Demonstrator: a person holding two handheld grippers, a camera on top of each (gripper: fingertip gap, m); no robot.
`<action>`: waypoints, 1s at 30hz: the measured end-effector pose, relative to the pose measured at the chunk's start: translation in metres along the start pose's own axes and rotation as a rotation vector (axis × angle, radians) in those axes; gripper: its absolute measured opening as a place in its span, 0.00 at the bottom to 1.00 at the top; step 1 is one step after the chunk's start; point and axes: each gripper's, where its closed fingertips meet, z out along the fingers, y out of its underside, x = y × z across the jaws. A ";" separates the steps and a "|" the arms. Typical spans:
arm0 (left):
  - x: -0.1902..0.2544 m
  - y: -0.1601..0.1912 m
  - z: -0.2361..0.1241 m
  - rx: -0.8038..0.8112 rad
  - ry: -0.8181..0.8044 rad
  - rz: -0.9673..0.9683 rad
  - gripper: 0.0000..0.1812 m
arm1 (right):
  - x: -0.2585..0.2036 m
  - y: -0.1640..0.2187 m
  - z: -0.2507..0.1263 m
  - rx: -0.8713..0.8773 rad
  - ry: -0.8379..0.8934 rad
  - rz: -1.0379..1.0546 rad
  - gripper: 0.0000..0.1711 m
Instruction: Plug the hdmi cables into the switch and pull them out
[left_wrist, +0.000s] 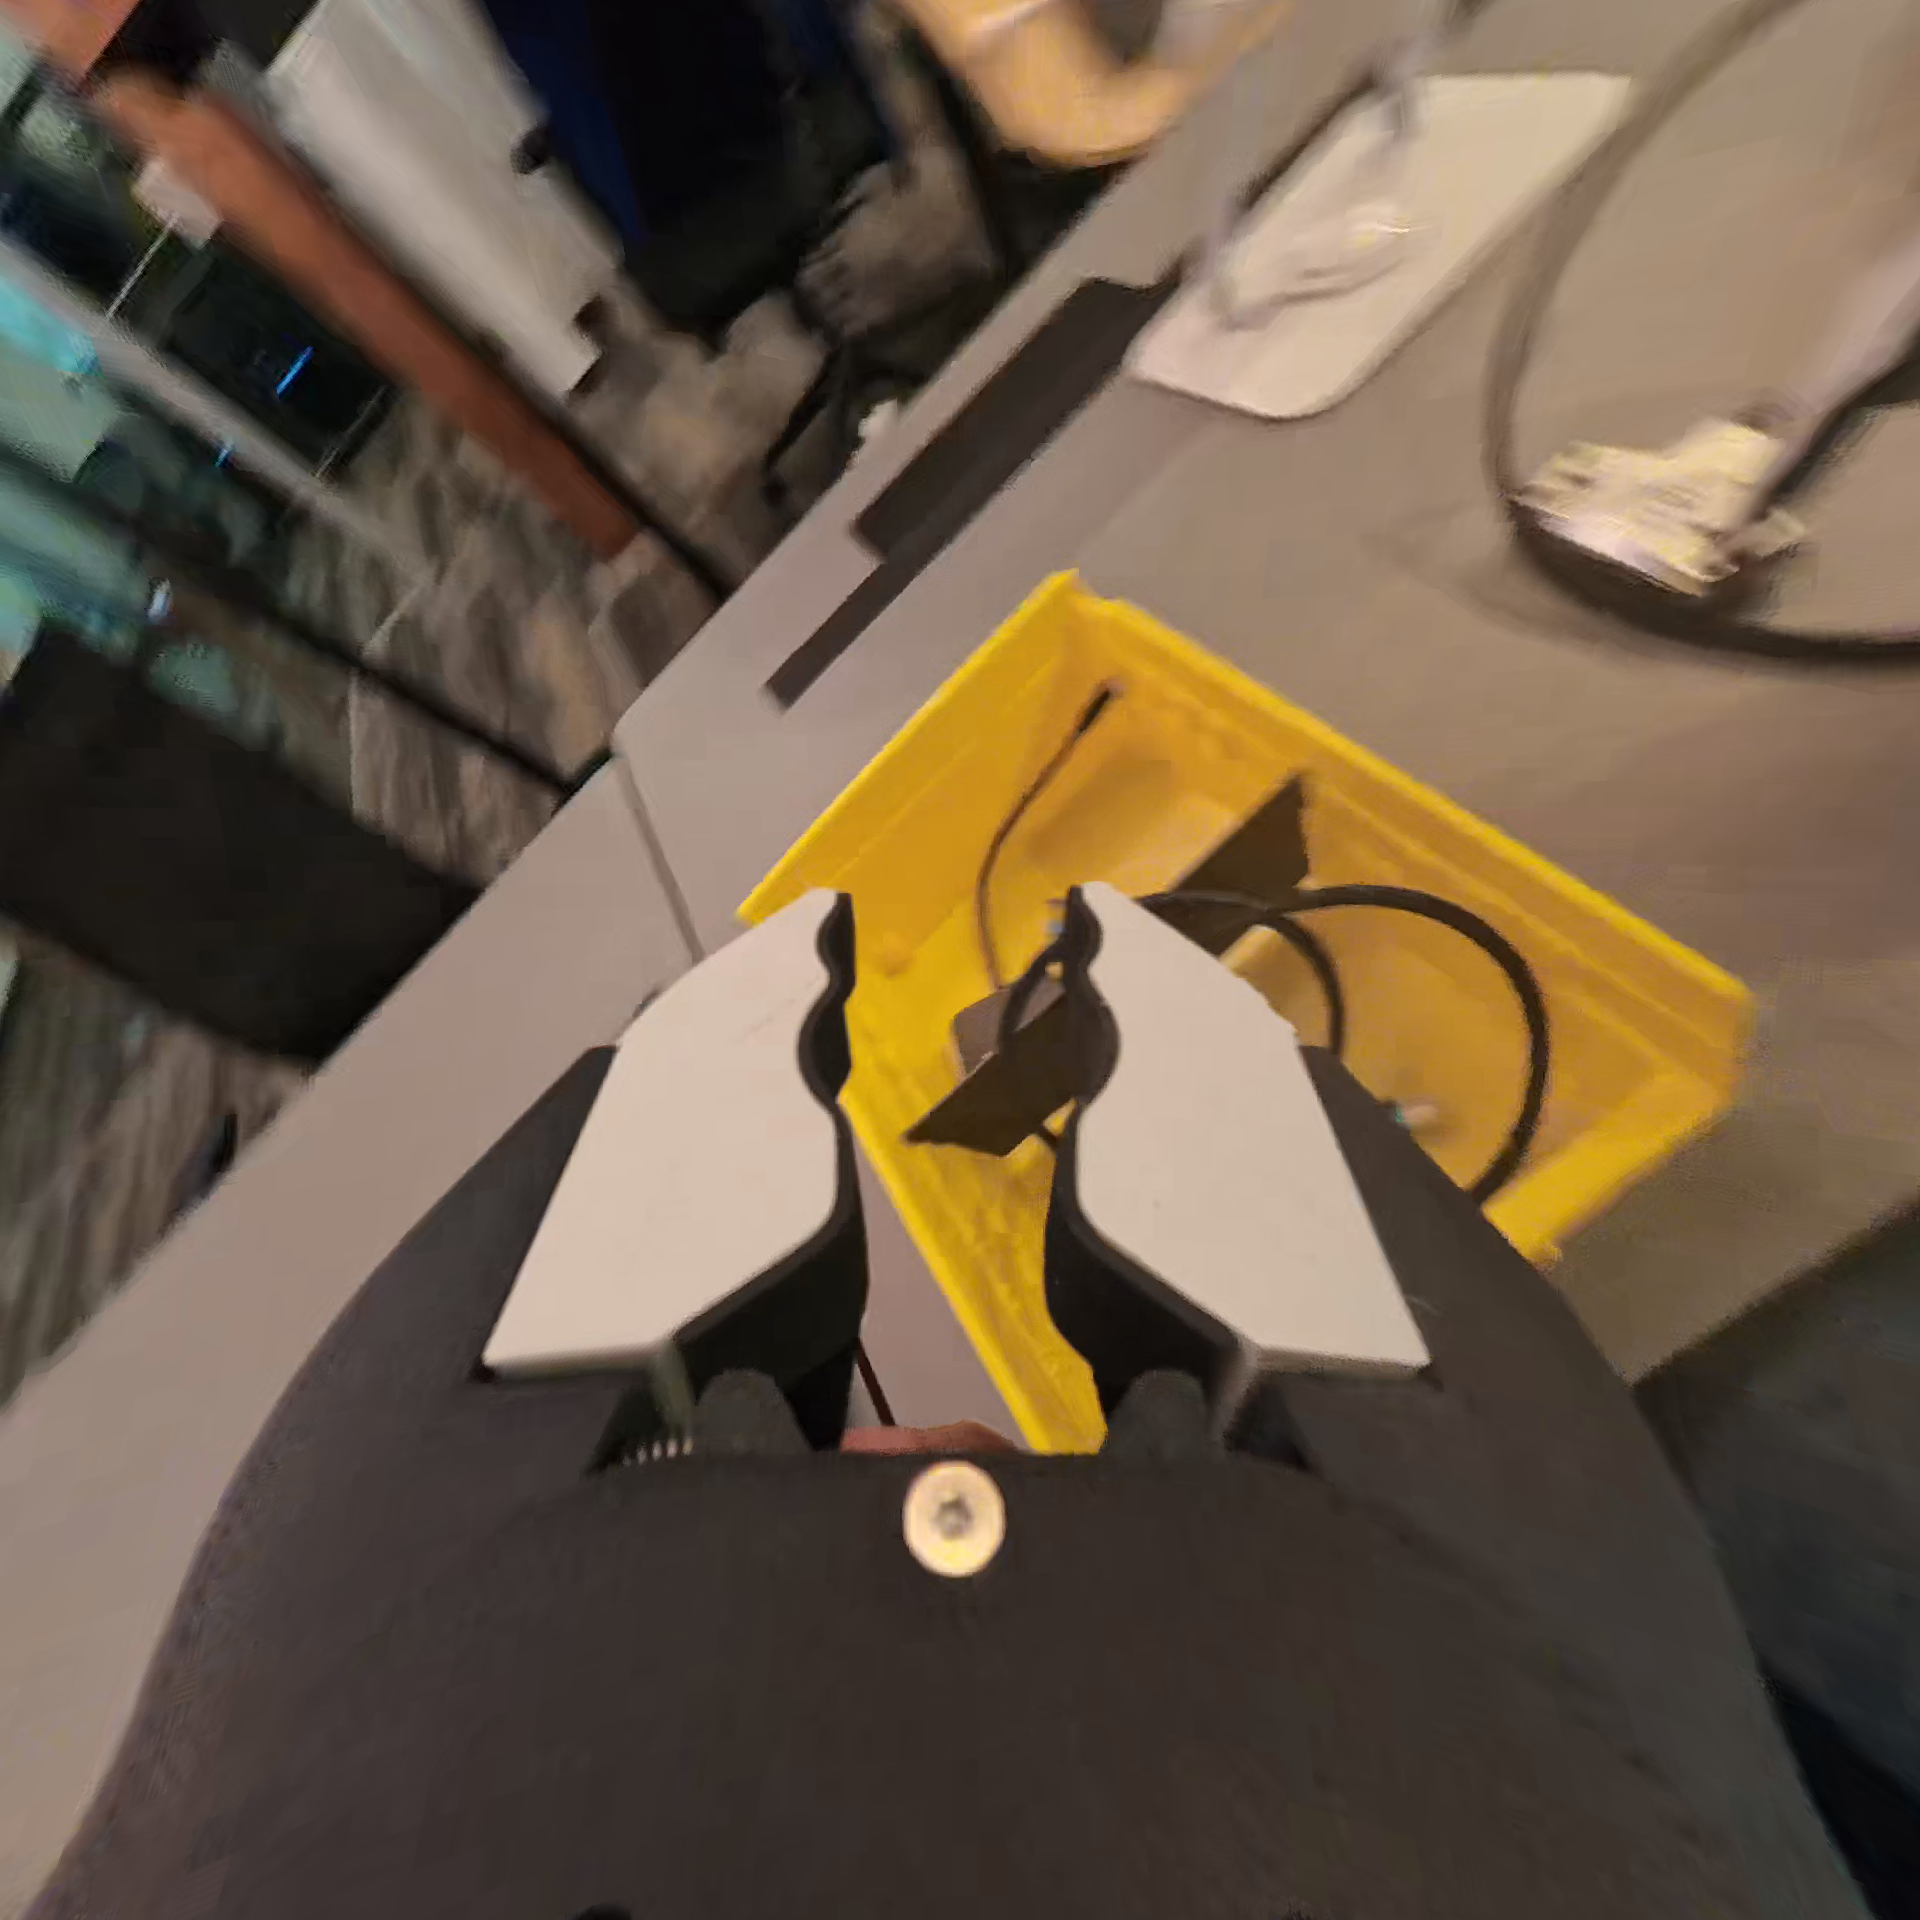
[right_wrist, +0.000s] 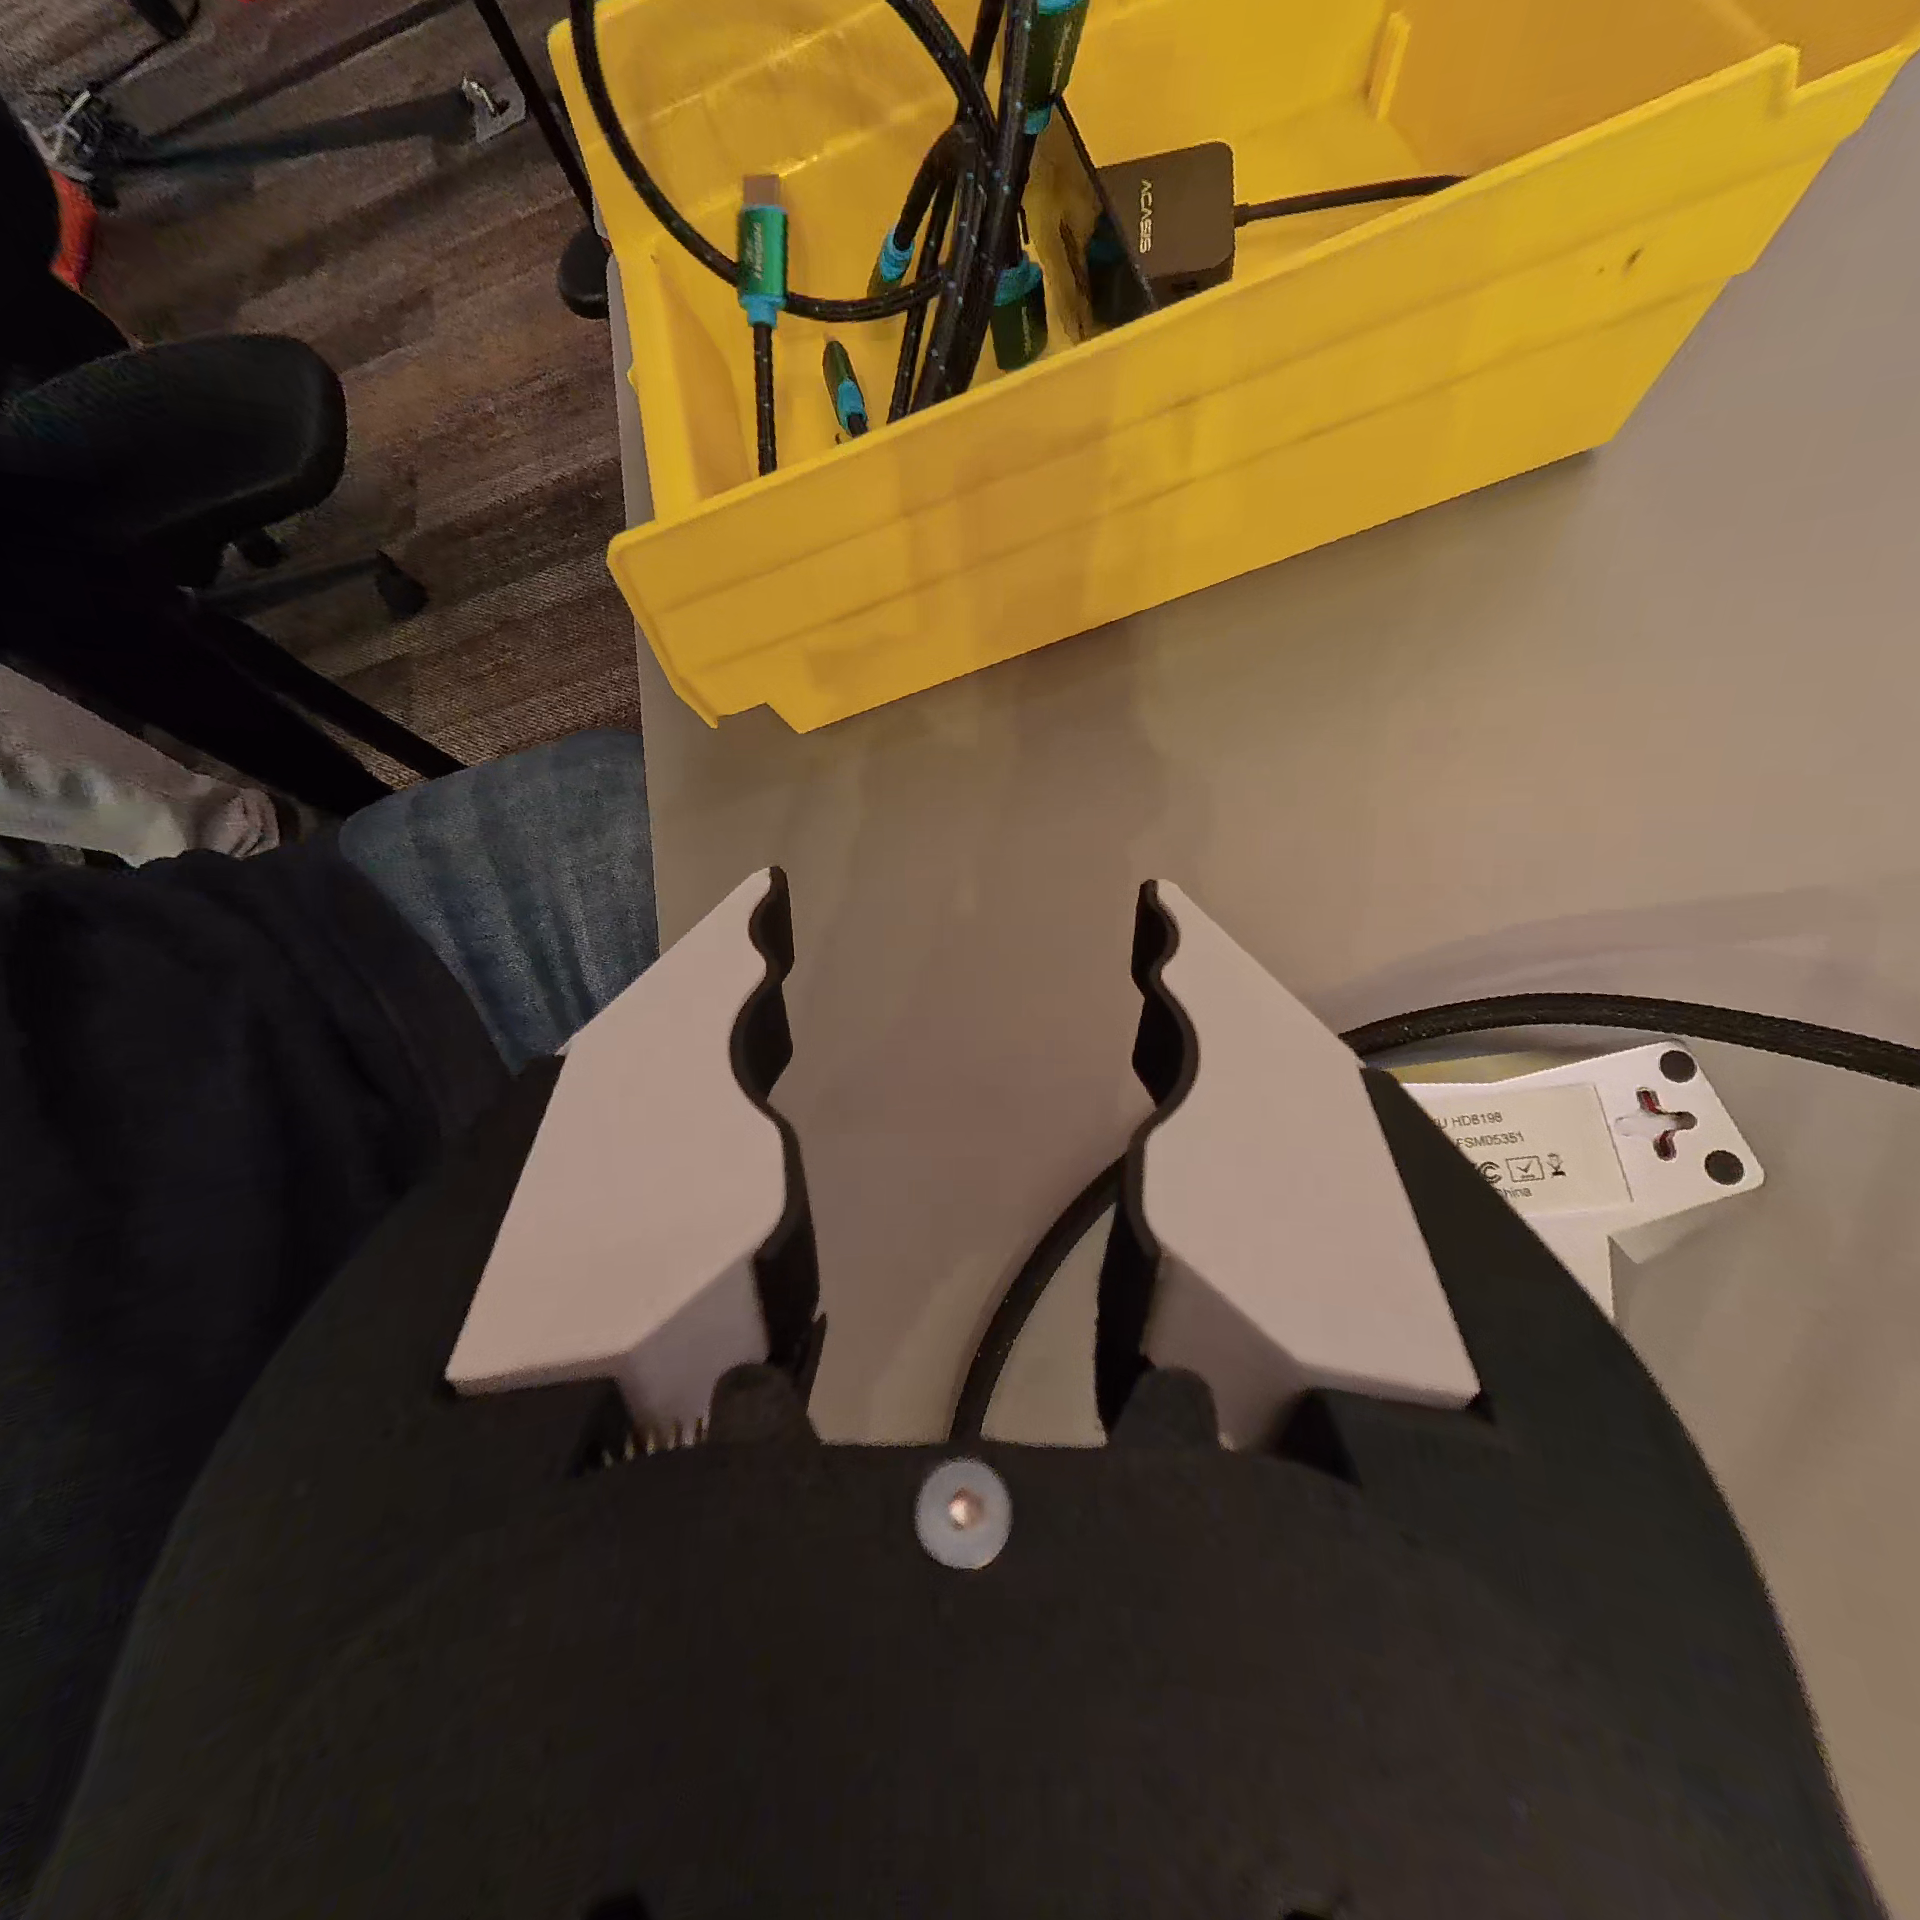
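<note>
Yellow plastic, the open-topped bin sits on the grey tabletop ahead of my right claw, holding braided cables with green plugs and a small black adapter box. The white metal switch lies label-up just right of that claw, its long axis hidden; a black braided cable curves past it. My right claw is spread wide, empty. My left claw hangs released above the bin, over a black plug, gripping nothing.
</note>
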 end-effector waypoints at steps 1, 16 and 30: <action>0.021 -0.002 0.006 -0.019 0.061 0.078 0.19 | 0.000 0.000 0.001 -0.001 -0.002 0.000 0.38; 0.094 0.066 0.104 -0.382 0.191 0.632 0.08 | 0.004 0.006 -0.003 0.001 -0.007 0.018 0.38; 0.052 0.029 0.069 -0.239 0.157 0.352 0.04 | 0.005 0.009 -0.002 -0.011 -0.013 0.021 0.37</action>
